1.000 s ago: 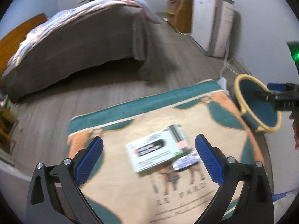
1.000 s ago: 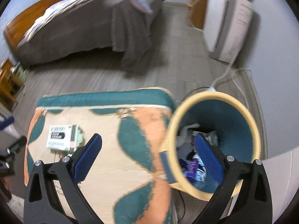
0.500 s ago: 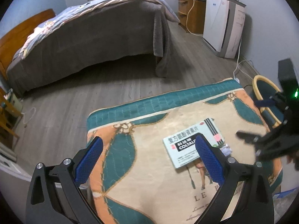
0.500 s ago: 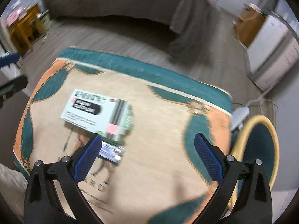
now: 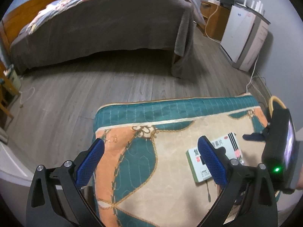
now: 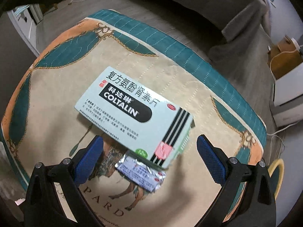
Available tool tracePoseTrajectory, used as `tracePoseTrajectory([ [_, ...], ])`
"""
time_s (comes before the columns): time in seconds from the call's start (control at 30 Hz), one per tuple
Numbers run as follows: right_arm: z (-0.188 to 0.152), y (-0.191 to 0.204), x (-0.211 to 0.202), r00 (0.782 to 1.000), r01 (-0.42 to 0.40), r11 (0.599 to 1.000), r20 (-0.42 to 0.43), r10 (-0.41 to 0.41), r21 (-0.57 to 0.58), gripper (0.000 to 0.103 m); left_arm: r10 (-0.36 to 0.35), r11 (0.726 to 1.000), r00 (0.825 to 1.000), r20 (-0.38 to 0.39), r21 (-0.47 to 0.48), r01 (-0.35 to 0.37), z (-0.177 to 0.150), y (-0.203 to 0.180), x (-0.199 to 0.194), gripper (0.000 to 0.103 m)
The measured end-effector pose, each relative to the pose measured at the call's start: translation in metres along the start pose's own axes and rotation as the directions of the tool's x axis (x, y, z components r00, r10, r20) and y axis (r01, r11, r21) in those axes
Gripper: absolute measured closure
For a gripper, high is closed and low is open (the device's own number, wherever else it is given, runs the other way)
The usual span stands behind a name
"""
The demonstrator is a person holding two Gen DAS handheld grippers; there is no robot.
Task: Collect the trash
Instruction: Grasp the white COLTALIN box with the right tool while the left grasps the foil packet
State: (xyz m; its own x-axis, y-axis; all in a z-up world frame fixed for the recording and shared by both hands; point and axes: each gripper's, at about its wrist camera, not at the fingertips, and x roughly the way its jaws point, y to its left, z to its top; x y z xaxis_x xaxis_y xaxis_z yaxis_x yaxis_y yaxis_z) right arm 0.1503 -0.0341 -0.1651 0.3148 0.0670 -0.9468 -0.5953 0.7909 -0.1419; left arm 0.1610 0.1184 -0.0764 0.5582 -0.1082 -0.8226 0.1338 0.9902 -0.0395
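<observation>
Right gripper (image 6: 149, 158), a second ago over the bin (image 6: 277, 172), is now poised wide open over the box (image 6: 132, 109) and foil (image 6: 141, 174). Left gripper (image 5: 151, 162) is held wide, empty. A pickup is judged next.

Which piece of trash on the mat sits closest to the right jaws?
The foil pill sheet, partly tucked under the medicine box, which lies farther out.

Medicine box (image 6: 132, 109): lies flat on the cloth-covered bench (image 6: 56, 87), near its middle. Foil blister pack (image 6: 141, 172): on the bench, partly under the box's near corner. Trash bin (image 6: 277, 172): off the bench's right end. Bed (image 5: 106, 24): beyond the bench, across the floor (image 5: 94, 89).
</observation>
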Motion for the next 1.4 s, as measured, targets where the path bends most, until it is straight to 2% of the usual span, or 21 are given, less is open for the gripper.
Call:
tracePoseTrajectory([
  [0.13,0.008,0.002,0.006,1.000,0.006,0.999,0.001,-0.006,-0.042,0.006,-0.019,0.999,1.000,-0.018,-0.037,0.018,0.004,0.008,0.010,0.005],
  [0.4,0.019,0.001,0.013,0.999,-0.045,0.995,0.000,0.045,-0.087,0.006,-0.055,0.996,0.998,-0.043,-0.078,0.052,0.010,0.014,0.027,0.005],
  [0.6,0.031,-0.006,0.021,0.997,-0.071,0.995,0.023,0.072,-0.071,0.005,-0.062,0.996,0.996,-0.068,-0.075,0.057,0.014,0.013,0.038,0.005],
  [0.73,0.034,-0.012,0.036,0.995,-0.102,0.994,-0.007,0.102,-0.034,0.005,-0.050,0.996,0.996,-0.074,-0.074,0.044,0.015,0.014,0.042,0.005],
  [0.83,0.035,-0.016,0.037,0.991,-0.132,0.991,0.002,0.132,-0.008,0.005,-0.049,0.995,0.994,-0.095,-0.090,0.040,0.015,0.017,0.046,0.005],
  [0.87,0.034,-0.017,0.036,0.991,-0.137,0.991,0.006,0.137,-0.003,0.006,-0.049,0.994,0.994,-0.097,-0.098,0.039,0.015,0.018,0.047,0.005],
  [0.93,0.032,-0.021,0.033,0.991,-0.131,0.991,0.012,0.131,0.007,0.015,-0.048,0.994,0.994,-0.095,-0.103,0.038,0.015,0.018,0.046,0.005],
  [1.03,0.028,-0.032,0.024,0.989,-0.148,0.988,0.017,0.147,0.050,0.023,-0.040,0.996,0.995,-0.089,-0.088,0.033,0.014,0.012,0.042,0.005],
  [1.2,0.018,-0.059,0.001,0.991,-0.128,0.982,0.044,0.123,0.141,0.026,-0.053,0.997,0.996,-0.074,-0.053,0.049,0.008,-0.006,0.033,0.005],
  [1.3,0.005,-0.077,-0.013,0.996,-0.084,0.975,0.037,0.078,0.205,0.026,-0.075,0.997,0.995,-0.067,-0.001,0.075,-0.004,-0.027,0.030,0.005],
  [1.4,-0.013,-0.093,-0.019,1.000,-0.027,0.959,-0.004,0.029,0.281,0.026,-0.128,0.987,0.986,-0.111,0.083,0.138,-0.025,-0.059,0.039,0.005],
])
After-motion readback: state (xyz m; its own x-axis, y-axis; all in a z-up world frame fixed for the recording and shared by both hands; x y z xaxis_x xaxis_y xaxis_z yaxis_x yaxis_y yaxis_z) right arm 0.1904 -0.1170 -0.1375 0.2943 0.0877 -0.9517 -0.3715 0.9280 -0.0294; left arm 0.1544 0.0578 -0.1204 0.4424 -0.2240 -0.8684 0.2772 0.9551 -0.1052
